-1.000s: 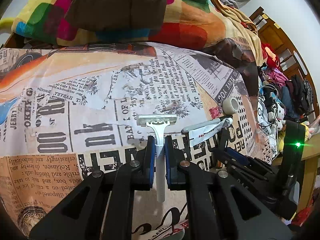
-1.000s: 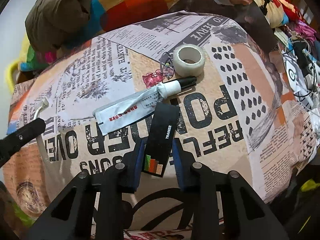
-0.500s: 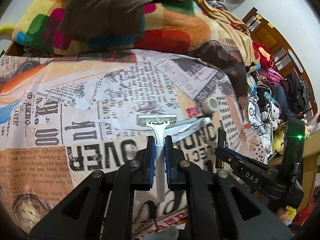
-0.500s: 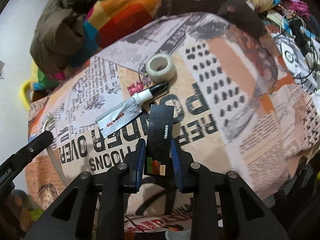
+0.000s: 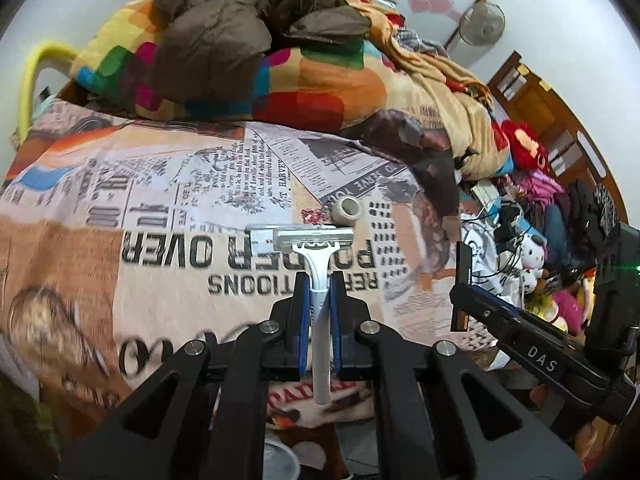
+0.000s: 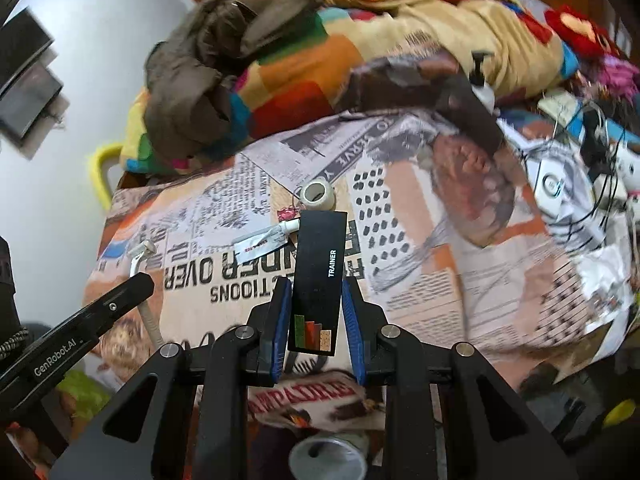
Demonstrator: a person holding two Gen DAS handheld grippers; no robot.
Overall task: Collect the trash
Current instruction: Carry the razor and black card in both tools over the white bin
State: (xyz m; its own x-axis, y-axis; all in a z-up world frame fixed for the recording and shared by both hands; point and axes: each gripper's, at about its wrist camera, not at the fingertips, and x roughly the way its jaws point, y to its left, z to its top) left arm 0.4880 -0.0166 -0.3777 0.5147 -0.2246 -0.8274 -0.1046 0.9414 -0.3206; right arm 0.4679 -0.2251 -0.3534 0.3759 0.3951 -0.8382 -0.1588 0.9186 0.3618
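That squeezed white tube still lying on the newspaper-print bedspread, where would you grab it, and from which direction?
I'd take the tube across its flattened middle, coming down from above with the fingers straddling its narrow width. It lies flat, so only the long edges offer opposing faces. The capped end sits near the roll of tape, so I'd avoid that end.

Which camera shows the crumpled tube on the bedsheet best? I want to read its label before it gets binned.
The right wrist view: the tube lies in full, white cap to flat end, red print showing though too small to read. In the left wrist view the razor head covers most of it; only its flat end peeks out.
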